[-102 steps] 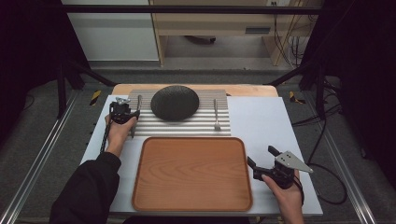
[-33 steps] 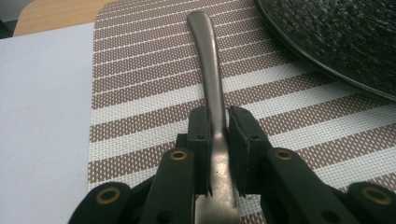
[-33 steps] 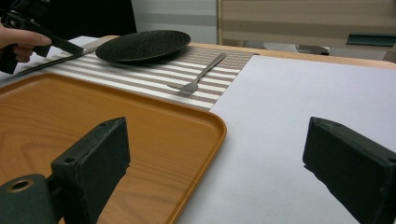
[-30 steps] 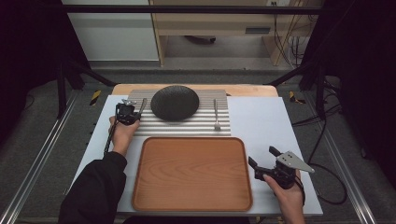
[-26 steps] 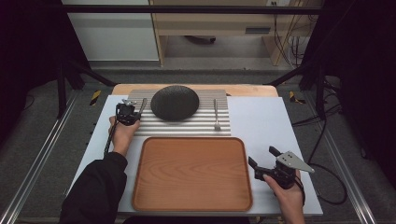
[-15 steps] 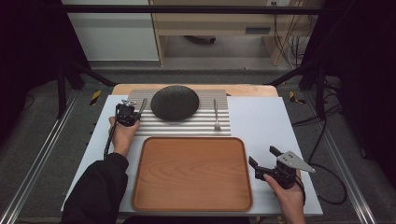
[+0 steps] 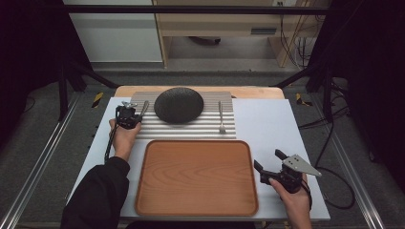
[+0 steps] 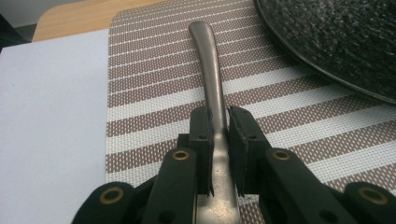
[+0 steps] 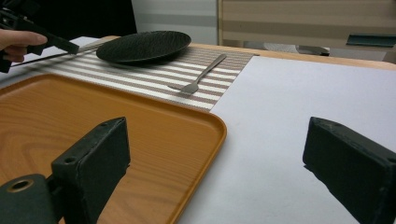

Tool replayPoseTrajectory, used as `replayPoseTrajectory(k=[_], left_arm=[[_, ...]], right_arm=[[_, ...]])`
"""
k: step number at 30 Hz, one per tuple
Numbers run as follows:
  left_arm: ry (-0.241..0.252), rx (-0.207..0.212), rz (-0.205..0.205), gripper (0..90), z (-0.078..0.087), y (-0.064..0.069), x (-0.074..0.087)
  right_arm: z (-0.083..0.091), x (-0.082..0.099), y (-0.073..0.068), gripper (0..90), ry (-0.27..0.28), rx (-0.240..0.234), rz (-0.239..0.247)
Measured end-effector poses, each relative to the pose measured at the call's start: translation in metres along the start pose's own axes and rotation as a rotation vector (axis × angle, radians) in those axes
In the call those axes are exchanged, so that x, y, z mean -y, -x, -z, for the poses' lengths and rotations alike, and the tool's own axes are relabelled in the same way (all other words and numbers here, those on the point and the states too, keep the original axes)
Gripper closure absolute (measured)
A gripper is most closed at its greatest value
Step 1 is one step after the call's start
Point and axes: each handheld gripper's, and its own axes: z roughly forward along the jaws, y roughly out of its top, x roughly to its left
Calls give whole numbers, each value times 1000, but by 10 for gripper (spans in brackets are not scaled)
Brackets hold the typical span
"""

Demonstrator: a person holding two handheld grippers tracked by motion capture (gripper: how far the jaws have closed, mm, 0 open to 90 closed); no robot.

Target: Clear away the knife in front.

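Observation:
A grey metal utensil (image 8: 208, 70) lies along the left part of a striped placemat (image 7: 191, 129), left of a dark round plate (image 7: 179, 105). My left gripper (image 7: 133, 117) is shut on the utensil; in the left gripper view the pads (image 8: 201, 130) press on its shaft from both sides, and the end near me is hidden under the gripper (image 8: 218, 116). I cannot tell whether it is lifted off the mat. My right gripper (image 7: 268, 160) stands open with nothing between its jaws, just right of the wooden tray (image 7: 196, 176).
A fork (image 7: 221, 117) lies on the placemat right of the plate (image 9: 142, 44). The tray (image 9: 70, 116) sits bare on a white board (image 7: 272, 124) that covers the table. Floor rails and cables run along both sides.
Since the earliest frame my left gripper has shifted a little to the right, to the utensil. Over the last second nothing has moved.

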Motion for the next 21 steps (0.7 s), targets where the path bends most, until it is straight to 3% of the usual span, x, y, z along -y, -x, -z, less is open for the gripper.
replayPoseTrajectory(k=[21], left_arm=[[18,11,21,801,5,-2,3]], right_arm=[[0,0,1,74,2,2,-5]])
